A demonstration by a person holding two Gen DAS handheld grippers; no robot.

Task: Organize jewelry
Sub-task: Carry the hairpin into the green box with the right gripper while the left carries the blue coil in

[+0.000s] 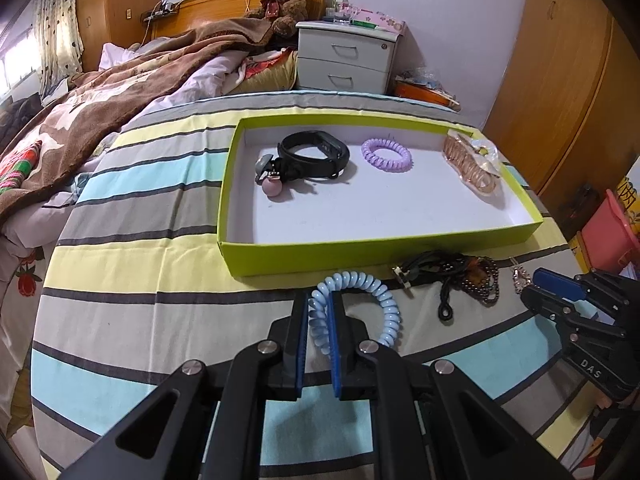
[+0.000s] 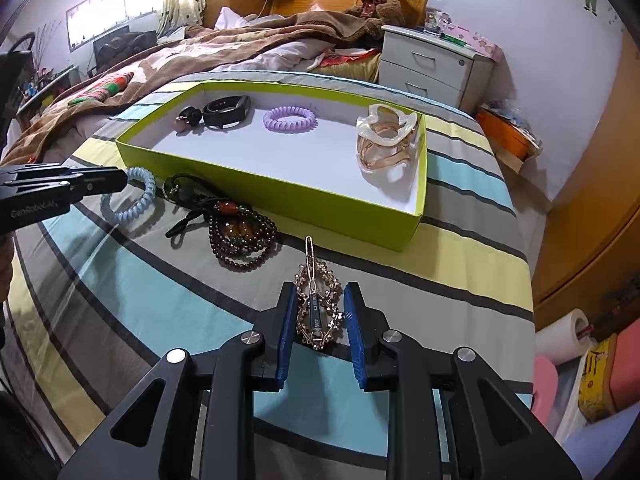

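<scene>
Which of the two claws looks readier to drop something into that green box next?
Left, probably. The left gripper is already shut on the blue spiral hair tie, close to the green box. The right gripper only straddles the gold hair clip, its jaws apart.

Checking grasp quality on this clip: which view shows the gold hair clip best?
The right wrist view: the gold hair clip lies between the right gripper fingers, whole and close. The left wrist view catches only its tip beside that gripper at the frame edge.
</scene>
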